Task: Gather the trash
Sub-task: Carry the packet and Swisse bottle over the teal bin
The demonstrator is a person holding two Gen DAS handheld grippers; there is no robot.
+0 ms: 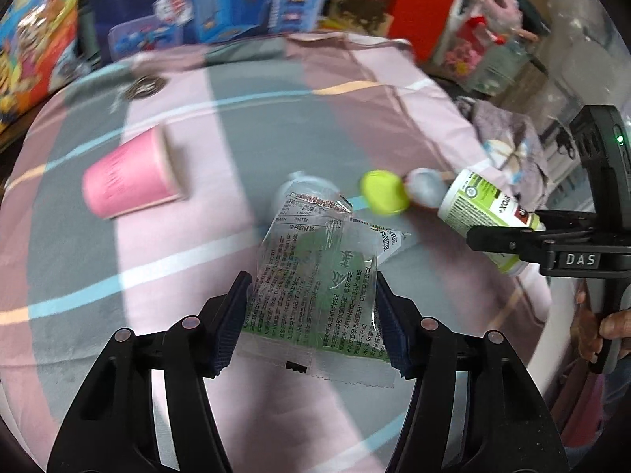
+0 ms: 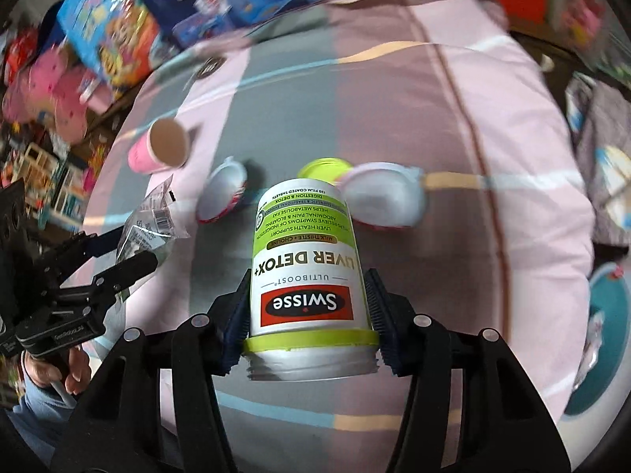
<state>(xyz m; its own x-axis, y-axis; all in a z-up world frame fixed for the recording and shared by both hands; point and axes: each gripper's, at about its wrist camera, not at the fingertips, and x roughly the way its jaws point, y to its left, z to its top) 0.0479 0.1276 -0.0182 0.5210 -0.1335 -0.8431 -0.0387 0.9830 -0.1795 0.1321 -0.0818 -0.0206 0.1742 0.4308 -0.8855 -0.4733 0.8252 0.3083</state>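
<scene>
Clear plastic wrapper [image 1: 315, 287] is pinched in the left gripper [image 1: 313, 315], lifted off the striped cloth [image 1: 177, 276]; the right gripper [image 2: 307, 311] clamps an uncapped supplement bottle [image 2: 305, 272], both likely bound for a bin.

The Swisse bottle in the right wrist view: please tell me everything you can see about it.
The Swisse bottle is a white plastic supplement jar with a lime-green and white label reading "Liver Detox+" and a red Swisse logo. Its lid is off, so the threaded neck is bare and points toward the camera. The right gripper holds it, jaws pressing both sides near the neck, above the striped cloth. Beyond its base lies a lime-green lid.
</scene>
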